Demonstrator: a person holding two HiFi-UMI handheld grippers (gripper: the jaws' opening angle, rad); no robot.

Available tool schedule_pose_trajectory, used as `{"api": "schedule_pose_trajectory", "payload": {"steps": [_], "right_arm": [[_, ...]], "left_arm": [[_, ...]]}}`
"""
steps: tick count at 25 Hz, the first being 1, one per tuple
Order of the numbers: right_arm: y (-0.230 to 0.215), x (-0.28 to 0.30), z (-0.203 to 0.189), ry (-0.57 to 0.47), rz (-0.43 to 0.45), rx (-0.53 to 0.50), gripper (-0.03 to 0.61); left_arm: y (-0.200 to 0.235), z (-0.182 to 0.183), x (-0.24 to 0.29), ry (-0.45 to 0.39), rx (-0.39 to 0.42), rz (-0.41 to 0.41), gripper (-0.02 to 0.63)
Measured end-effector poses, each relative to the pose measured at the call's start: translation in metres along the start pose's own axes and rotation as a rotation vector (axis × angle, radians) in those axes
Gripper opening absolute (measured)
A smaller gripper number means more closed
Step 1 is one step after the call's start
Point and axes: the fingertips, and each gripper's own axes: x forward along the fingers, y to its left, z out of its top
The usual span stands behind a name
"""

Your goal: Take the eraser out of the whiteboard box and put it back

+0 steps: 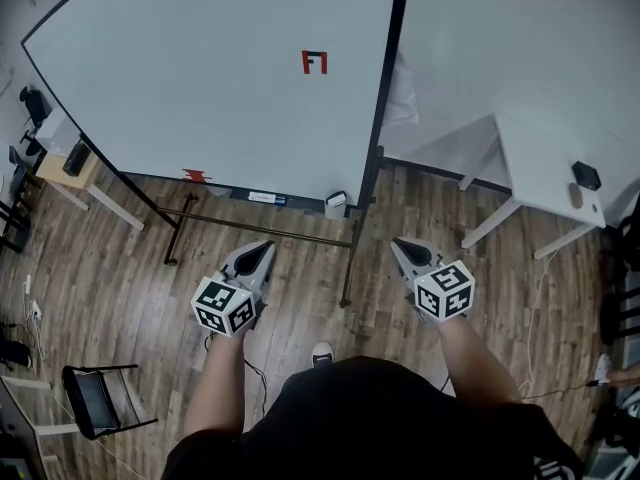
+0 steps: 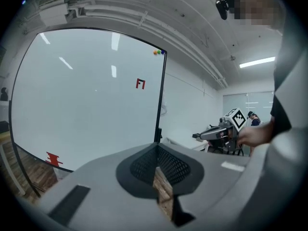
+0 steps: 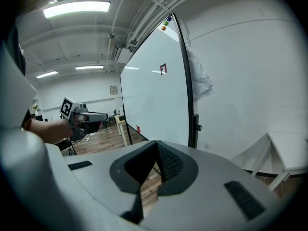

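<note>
A large whiteboard [image 1: 220,78] on a black stand fills the upper left of the head view. A small white box [image 1: 336,204] sits at the right end of its bottom ledge. A flat white and blue item [image 1: 266,197] lies on the ledge to the left of the box; I cannot tell whether it is the eraser. My left gripper [image 1: 264,250] and right gripper [image 1: 400,244] hang over the wood floor, short of the board. Both are shut and empty, the pads meeting in the left gripper view [image 2: 157,146] and the right gripper view [image 3: 156,142].
The stand's brown floor bar [image 1: 260,230] runs in front of the grippers. At the right stands a white table [image 1: 545,168] carrying a black object [image 1: 586,175]. A small table [image 1: 70,173] is at the far left and a black chair [image 1: 95,398] at the lower left.
</note>
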Motion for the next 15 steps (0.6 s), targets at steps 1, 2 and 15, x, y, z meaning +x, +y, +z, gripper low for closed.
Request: {"api": "schedule_pose_trajectory", "payload": {"steps": [1, 2, 15], "right_arm": [[0.000, 0.003, 0.002, 0.000, -0.006, 0.002, -0.005], [0.000, 0.006, 0.004, 0.001, -0.012, 0.003, -0.003], [0.015, 0.046, 0.021, -0.003, -0.063, 0.006, -0.005]], "left_arm": [[0.004, 0.001, 0.002, 0.000, 0.000, -0.007, 0.011], [0.008, 0.002, 0.004, -0.001, -0.001, -0.015, 0.011], [0.054, 0.006, 0.015, 0.018, 0.022, -0.093, 0.011]]}}
